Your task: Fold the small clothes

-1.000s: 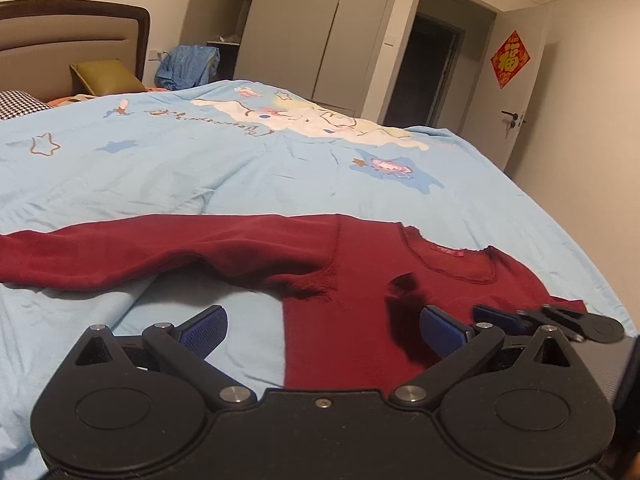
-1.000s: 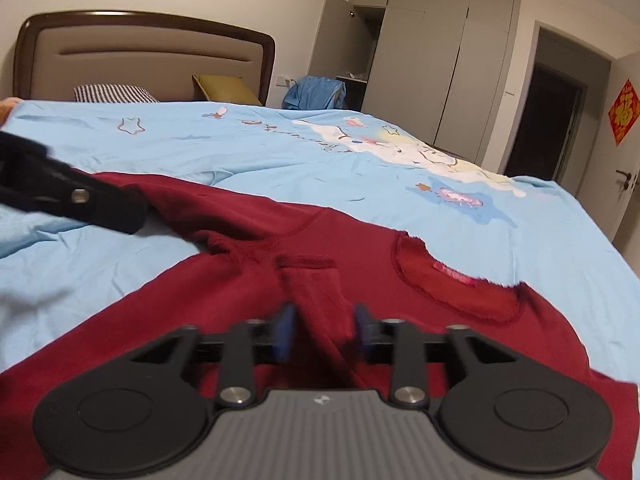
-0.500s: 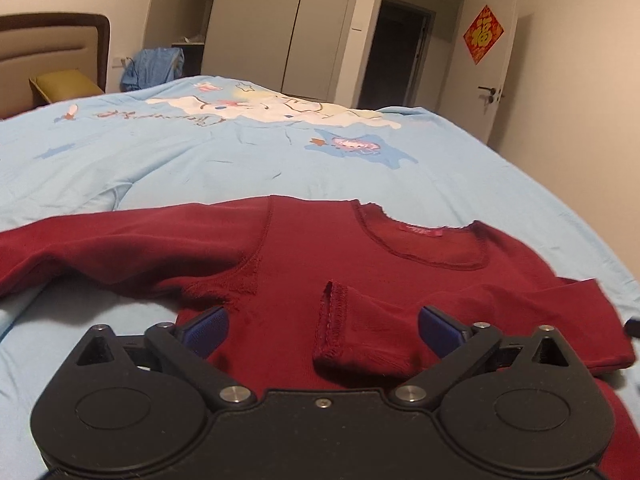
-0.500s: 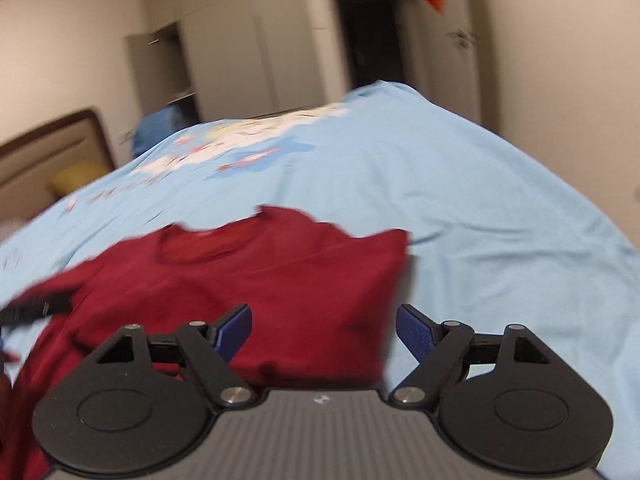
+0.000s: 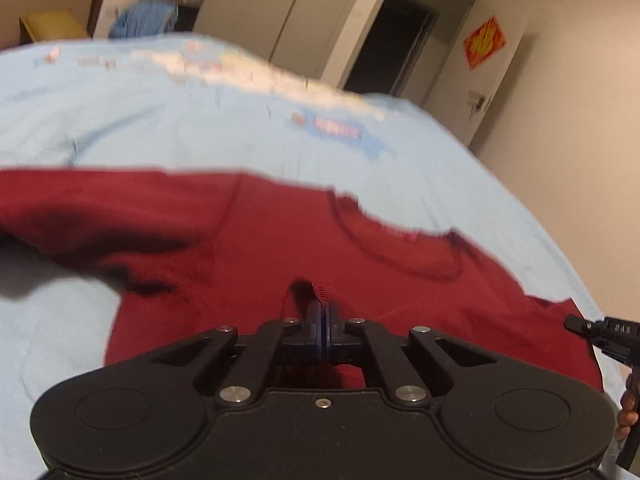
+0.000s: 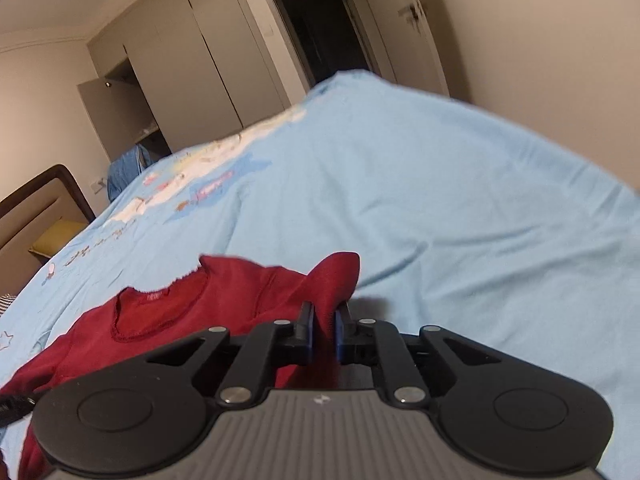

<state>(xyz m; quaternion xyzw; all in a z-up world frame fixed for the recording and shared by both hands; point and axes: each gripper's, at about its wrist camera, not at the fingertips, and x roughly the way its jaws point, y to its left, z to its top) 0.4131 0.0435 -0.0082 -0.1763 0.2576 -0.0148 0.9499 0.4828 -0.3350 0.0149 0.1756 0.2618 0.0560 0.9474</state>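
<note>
A dark red long-sleeved shirt point(image 5: 280, 248) lies on the light blue bedsheet point(image 5: 160, 120), neckline away from me. One sleeve stretches out to the left; the other is folded across the chest. My left gripper point(image 5: 322, 312) is shut on the cuff of that folded sleeve, low on the chest. In the right wrist view the shirt point(image 6: 224, 300) bunches up at its shoulder edge, and my right gripper point(image 6: 324, 322) is shut on that raised fold. The right gripper's tip point(image 5: 600, 332) shows at the shirt's right edge.
The blue bedsheet point(image 6: 440, 208) spreads wide to the right and beyond the shirt. A headboard point(image 6: 36, 208) and yellow pillow point(image 6: 56, 236) stand at the far left. Wardrobes point(image 5: 260, 16), a dark doorway point(image 5: 392, 48) and a wall lie beyond the bed.
Both grippers were open half a second ago. The left one has dropped onto the folded sleeve's cuff and shut on it; the right one has shut on the shirt's shoulder edge.
</note>
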